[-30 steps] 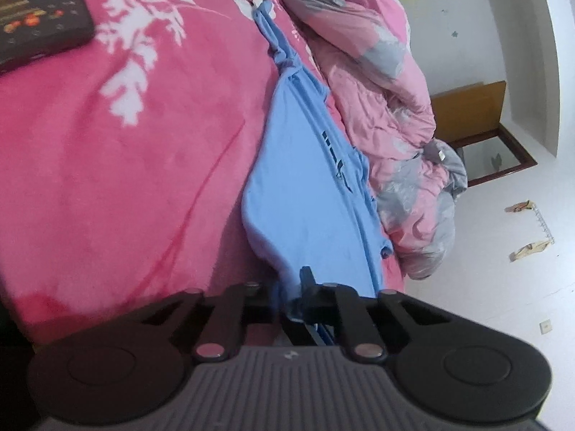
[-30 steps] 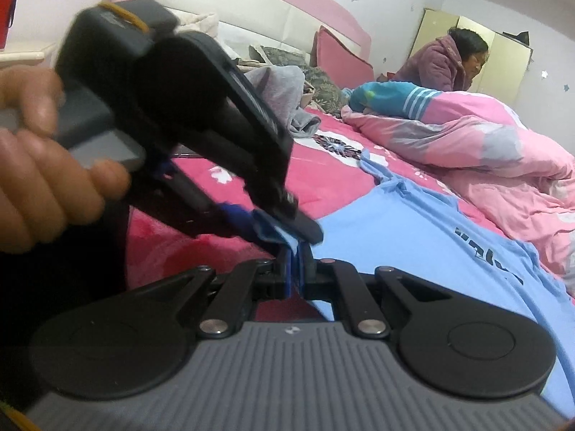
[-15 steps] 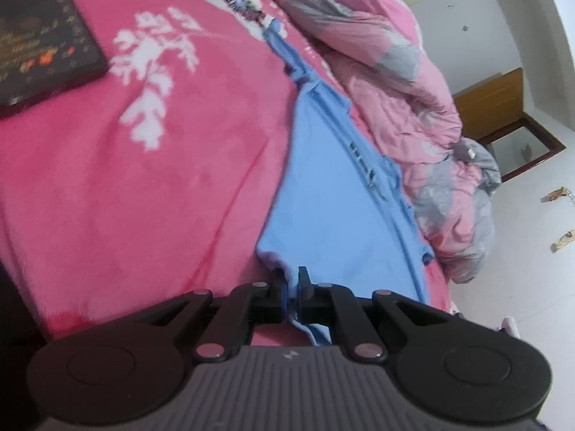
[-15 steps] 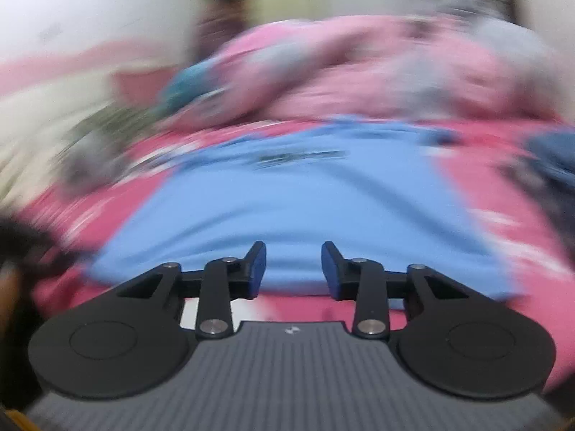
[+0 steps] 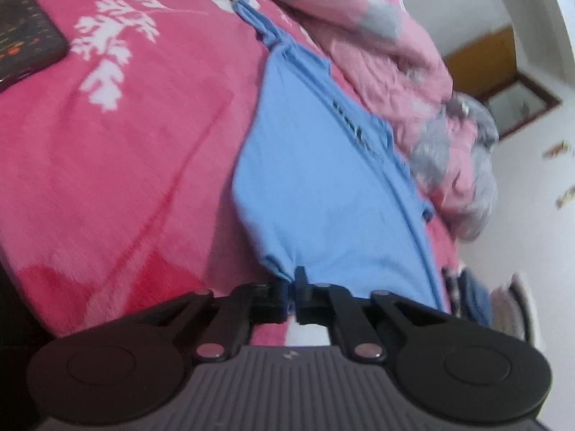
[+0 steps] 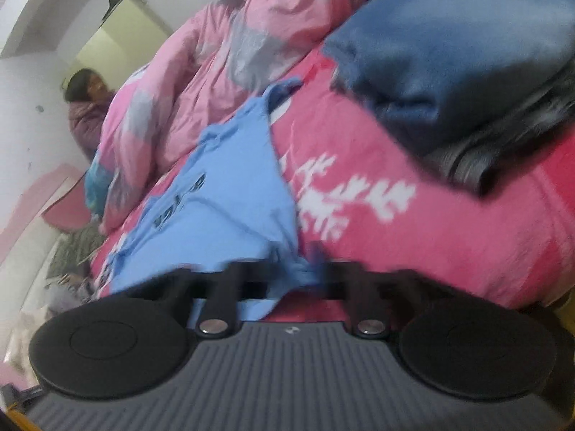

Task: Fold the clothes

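Observation:
A light blue T-shirt [image 5: 323, 179] lies flat on the pink bed cover [image 5: 125, 143], its dark chest print facing up. My left gripper [image 5: 291, 283] is shut on one hem corner of it near the bed's edge. In the right wrist view the same T-shirt [image 6: 222, 208] runs away from me, and its other hem corner is bunched between the fingers of my right gripper [image 6: 298, 269]. That view is motion-blurred, so the gap between those jaws is unclear.
A rumpled pink and grey quilt [image 5: 395, 54] lies along the shirt's far side. A dark flat box [image 5: 21, 36] sits on the cover at upper left. A pile of folded dark blue clothes [image 6: 449, 54] rests to the right. A person [image 6: 86, 107] sits beyond the quilt.
My right gripper let go of the corner next to the left gripper, opened, and swung across to the shirt's other hem corner. The left gripper kept its hold.

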